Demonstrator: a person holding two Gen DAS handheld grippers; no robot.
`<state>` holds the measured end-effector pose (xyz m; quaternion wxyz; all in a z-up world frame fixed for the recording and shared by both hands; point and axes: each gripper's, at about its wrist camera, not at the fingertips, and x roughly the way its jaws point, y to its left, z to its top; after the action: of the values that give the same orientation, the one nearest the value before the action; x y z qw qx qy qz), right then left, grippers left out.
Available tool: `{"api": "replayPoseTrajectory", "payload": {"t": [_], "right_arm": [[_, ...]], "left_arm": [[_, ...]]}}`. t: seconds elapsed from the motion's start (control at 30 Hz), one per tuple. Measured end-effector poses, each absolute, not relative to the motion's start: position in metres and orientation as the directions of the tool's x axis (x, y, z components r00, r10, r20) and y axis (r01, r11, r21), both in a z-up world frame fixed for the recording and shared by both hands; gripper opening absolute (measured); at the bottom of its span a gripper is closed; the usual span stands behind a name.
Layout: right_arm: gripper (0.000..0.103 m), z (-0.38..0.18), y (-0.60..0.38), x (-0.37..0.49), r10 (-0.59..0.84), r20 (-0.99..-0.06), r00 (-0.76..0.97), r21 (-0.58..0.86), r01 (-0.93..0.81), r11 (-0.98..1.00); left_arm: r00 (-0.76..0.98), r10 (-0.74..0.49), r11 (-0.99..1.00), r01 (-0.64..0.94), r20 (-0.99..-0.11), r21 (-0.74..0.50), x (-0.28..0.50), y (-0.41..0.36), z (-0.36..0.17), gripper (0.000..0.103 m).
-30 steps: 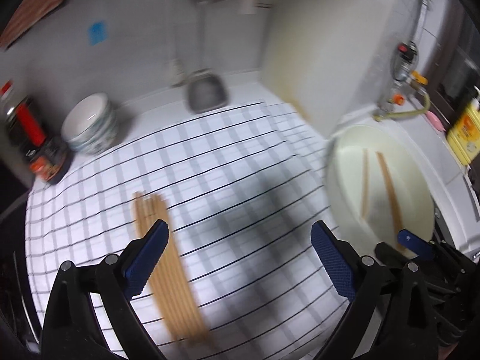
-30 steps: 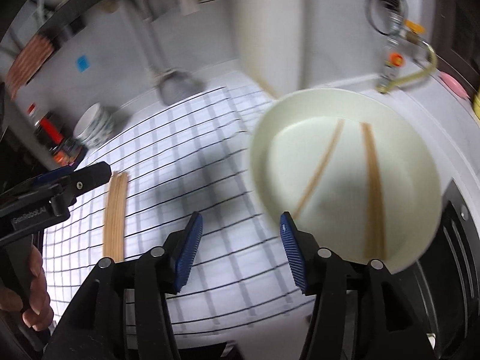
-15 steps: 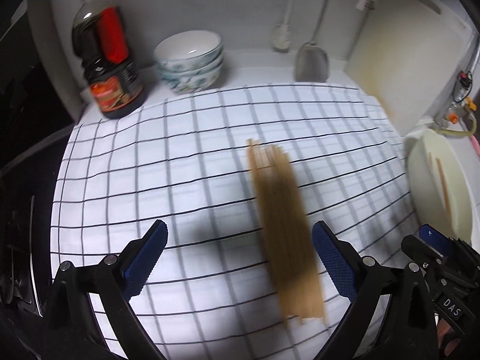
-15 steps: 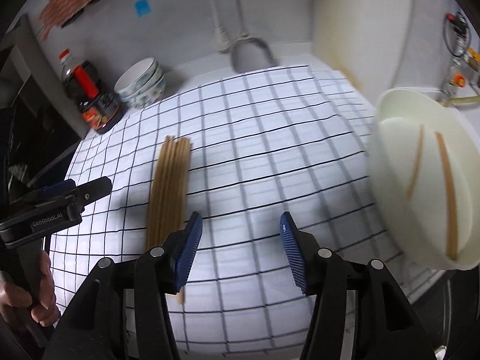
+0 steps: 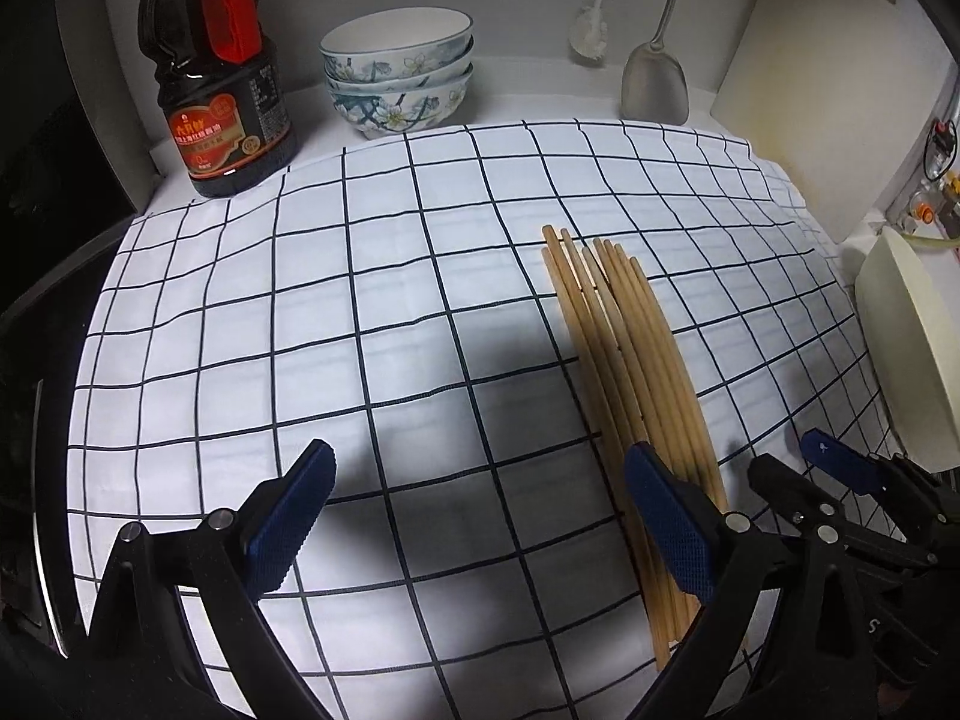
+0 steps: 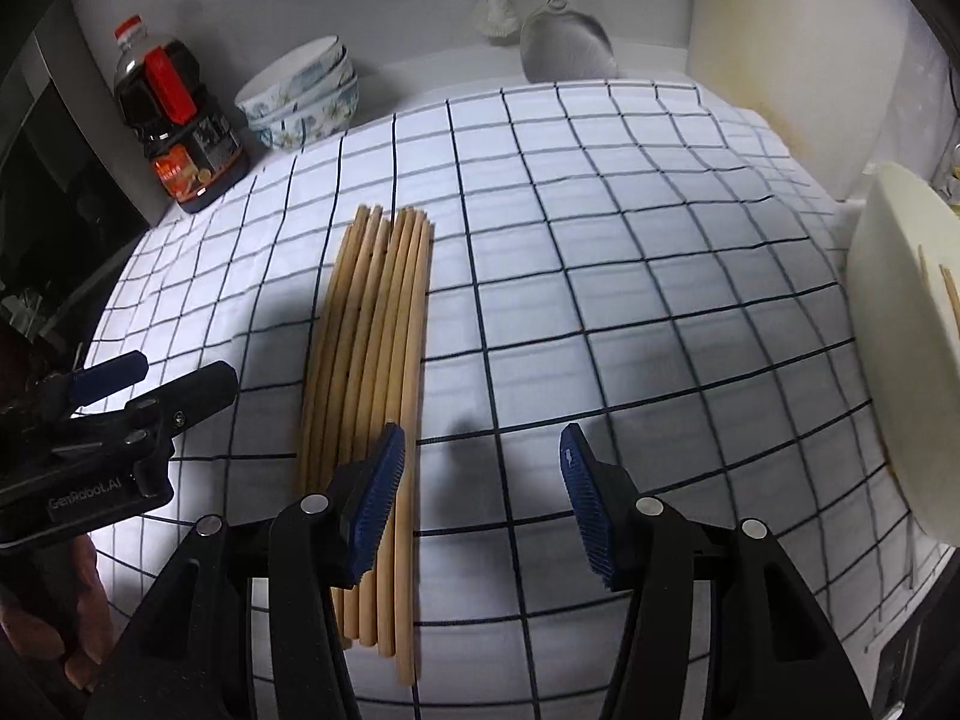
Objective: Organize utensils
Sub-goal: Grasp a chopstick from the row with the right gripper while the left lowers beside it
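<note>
Left wrist view: the chopsticks [image 5: 624, 354] lie bundled on the checked cloth [image 5: 360, 312], passing under the right finger of the left gripper [image 5: 480, 516], whose jaws are spread and empty. The right gripper [image 6: 480, 492] is likewise released, bundle beneath its left finger. "GenRobot.AI" marks the left gripper's body.

Black tool [image 5: 474, 510] arms, blue ridged pads [image 6: 375, 495], silver screws
</note>
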<state>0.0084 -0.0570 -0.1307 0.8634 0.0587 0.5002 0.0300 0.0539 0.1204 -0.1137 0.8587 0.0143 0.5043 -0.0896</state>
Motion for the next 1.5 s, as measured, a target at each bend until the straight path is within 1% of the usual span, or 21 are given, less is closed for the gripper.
{"api": "replayPoseTrajectory", "payload": {"t": [0.3, 0.47, 0.63, 0.67, 0.73, 0.77, 0.8, 0.87, 0.9, 0.93, 1.1, 1.23, 1.5], "right_arm": [[0.052, -0.144, -0.046, 0.012, 0.082, -0.865, 0.495, 0.085, -0.016, 0.996], [0.052, -0.143, -0.04, 0.01, 0.044, -0.859, 0.509, 0.023, -0.048, 0.999], [0.051, -0.146, -0.038, 0.006, 0.031, -0.863, 0.505, -0.007, -0.074, 0.997], [0.05, -0.147, -0.037, 0.006, 0.033, -0.863, 0.505, -0.007, -0.077, 0.997], [0.041, -0.146, -0.036, 0.007, 0.041, -0.862, 0.505, -0.003, -0.087, 0.996], [0.031, -0.145, -0.035, 0.008, 0.041, -0.861, 0.507, -0.006, -0.091, 0.996], [0.024, -0.145, -0.035, 0.008, 0.042, -0.86, 0.508, -0.006, -0.092, 0.996], [0.016, -0.145, -0.039, 0.009, 0.044, -0.859, 0.511, 0.001, -0.083, 0.997], [0.01, -0.144, -0.042, 0.009, 0.043, -0.858, 0.512, 0.007, -0.073, 0.997], [0.009, -0.144, -0.046, 0.009, 0.043, -0.857, 0.513, 0.012, -0.064, 0.998], [0.008, -0.142, -0.058, 0.008, 0.035, -0.86, 0.509, 0.021, -0.032, 0.999], [0.008, -0.141, -0.067, 0.005, 0.04, -0.862, 0.506, 0.038, -0.015, 0.999], [0.008, -0.141, -0.069, 0.004, 0.042, -0.862, 0.506, 0.042, -0.013, 0.999]], "left_arm": [[0.468, -0.139, 0.984, 0.165, -0.873, -0.068, 0.054, 0.121, -0.127, 0.095], [0.466, -0.136, 0.985, 0.158, -0.874, -0.069, 0.054, 0.124, -0.13, 0.095], [0.467, -0.137, 0.986, 0.153, -0.873, -0.073, 0.053, 0.125, -0.13, 0.095], [0.467, -0.138, 0.985, 0.153, -0.873, -0.073, 0.053, 0.124, -0.13, 0.095], [0.466, -0.139, 0.985, 0.156, -0.874, -0.074, 0.052, 0.122, -0.131, 0.095], [0.464, -0.14, 0.985, 0.159, -0.875, -0.073, 0.052, 0.12, -0.131, 0.095], [0.462, -0.141, 0.984, 0.16, -0.876, -0.074, 0.052, 0.119, -0.132, 0.095], [0.46, -0.144, 0.984, 0.163, -0.876, -0.076, 0.052, 0.115, -0.132, 0.095], [0.459, -0.146, 0.983, 0.166, -0.876, -0.077, 0.052, 0.113, -0.133, 0.095], [0.459, -0.147, 0.983, 0.169, -0.876, -0.077, 0.052, 0.112, -0.133, 0.095], [0.456, -0.146, 0.98, 0.185, -0.878, -0.067, 0.054, 0.102, -0.136, 0.095], [0.445, -0.112, 0.982, 0.186, -0.889, -0.031, 0.055, 0.098, -0.143, 0.096], [0.45, -0.108, 0.987, 0.158, -0.887, -0.04, 0.052, 0.107, -0.145, 0.097]]}}
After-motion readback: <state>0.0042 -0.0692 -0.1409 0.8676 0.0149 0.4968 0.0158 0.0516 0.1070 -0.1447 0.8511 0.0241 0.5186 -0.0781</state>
